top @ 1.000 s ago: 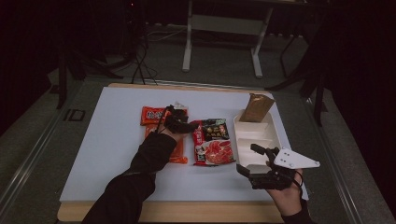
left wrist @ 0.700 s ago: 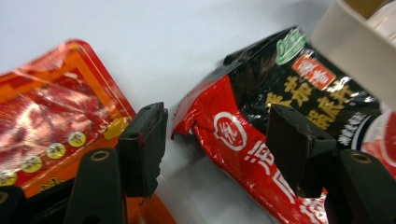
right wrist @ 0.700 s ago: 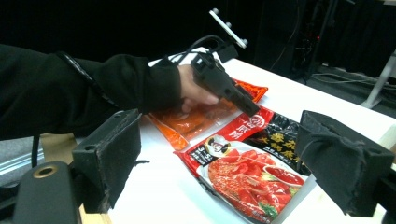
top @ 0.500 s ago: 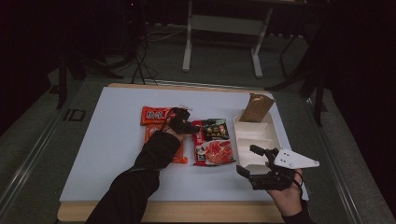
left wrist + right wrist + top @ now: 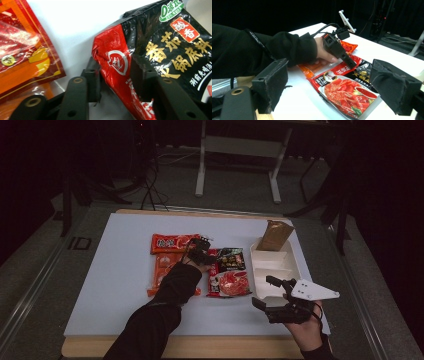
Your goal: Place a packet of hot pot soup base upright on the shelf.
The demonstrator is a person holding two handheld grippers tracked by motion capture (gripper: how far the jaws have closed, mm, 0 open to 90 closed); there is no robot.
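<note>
Left gripper (image 5: 199,255) has shifted slightly toward the black-and-red sauce packet (image 5: 229,272) over the last second — its jaws now bracket the packet's upper left corner, which buckles up off the white table (image 5: 115,285); whether they are clamped, I cannot tell. Packet lies between the orange packets (image 5: 170,257) and the white tray (image 5: 272,270). Right gripper (image 5: 277,295) unchanged — jaws apart, empty, near the tray's front edge. Judgement: a pickup is beginning.

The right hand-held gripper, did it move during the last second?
No. In the high view the right hand-held gripper hovers at the near end of the white tray, the same place as before, jaws open.
</note>
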